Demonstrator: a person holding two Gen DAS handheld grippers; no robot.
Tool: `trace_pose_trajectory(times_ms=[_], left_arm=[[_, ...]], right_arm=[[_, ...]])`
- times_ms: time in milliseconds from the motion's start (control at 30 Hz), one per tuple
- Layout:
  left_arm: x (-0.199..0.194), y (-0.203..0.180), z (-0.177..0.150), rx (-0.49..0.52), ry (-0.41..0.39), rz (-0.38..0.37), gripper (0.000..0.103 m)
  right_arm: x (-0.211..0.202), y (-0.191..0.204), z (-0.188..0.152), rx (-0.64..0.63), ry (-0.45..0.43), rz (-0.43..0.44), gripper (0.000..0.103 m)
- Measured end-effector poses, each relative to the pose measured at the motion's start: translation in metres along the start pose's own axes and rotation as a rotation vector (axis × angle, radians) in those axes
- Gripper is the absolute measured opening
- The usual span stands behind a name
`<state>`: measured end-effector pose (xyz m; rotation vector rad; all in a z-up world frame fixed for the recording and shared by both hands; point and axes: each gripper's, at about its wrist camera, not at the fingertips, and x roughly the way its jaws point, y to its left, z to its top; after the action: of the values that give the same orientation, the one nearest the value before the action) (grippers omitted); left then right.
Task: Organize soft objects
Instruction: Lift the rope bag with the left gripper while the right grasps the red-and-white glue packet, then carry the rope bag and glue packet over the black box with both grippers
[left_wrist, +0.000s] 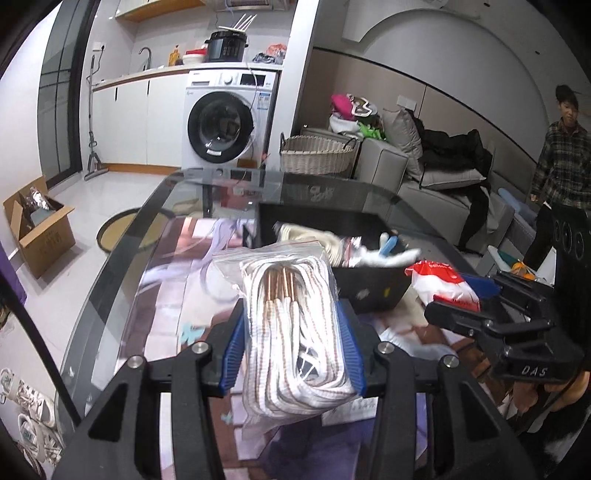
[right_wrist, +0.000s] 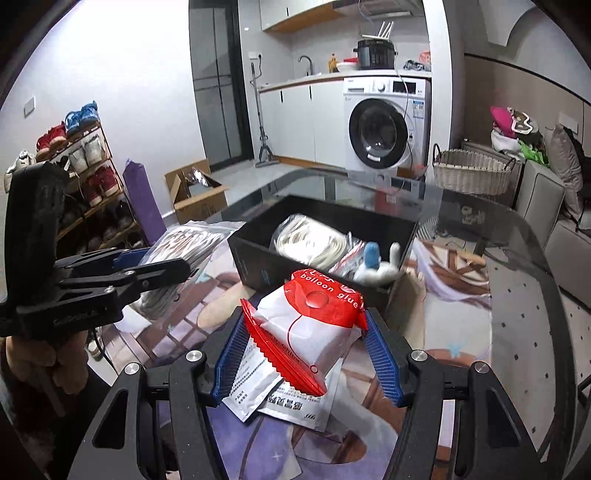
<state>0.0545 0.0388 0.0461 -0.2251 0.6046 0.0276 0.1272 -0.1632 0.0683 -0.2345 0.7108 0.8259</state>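
Risk sits mostly with the left tool (left_wrist: 293, 345), which grasps a clear zip bag of white cord with copper-coloured tips (left_wrist: 295, 325) between its blue ribbed pads (left_wrist: 350, 354). Plastic film is slick, and the coil inside looks free to shift, so I judge the bag could slide out of the squeeze or sag on the way to the black open-top box (right_wrist: 258, 258). Its loose upper end could also catch on the near wall of the box and fold over instead of dropping in.

The right tool (right_wrist: 306, 354) is clenched on a red and white packet printed "balloon glue" (right_wrist: 317, 325), with further flat packets bunched below it. Only the top one may be firmly pinched, so the lower ones could fan out and fall onto the glass counter (right_wrist: 517, 295).

The bag of cord is held above the counter, just short of the box, its long axis running along the fingers, zip end pointing away toward the box. The packet likewise hangs just before the box's near wall, tilted, its red top edge leading. The box already holds another bagged cord and a small soft toy (right_wrist: 376, 264).
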Motion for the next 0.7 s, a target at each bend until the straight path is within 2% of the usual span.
trace_pose_trajectory(times_ms=[333,700], left_arm=[[0.006,-0.014,0.029,0.034,-0.039,-0.005,0.045],[0.020,-0.017,0.048,0.044,-0.044,-0.003,0.045]], right_arm=[[-0.010,-0.012,0.018,0.004,-0.033,-0.011,0.063],[-0.009,-0.015,0.038,-0.013,-0.054,-0.018,0.063]])
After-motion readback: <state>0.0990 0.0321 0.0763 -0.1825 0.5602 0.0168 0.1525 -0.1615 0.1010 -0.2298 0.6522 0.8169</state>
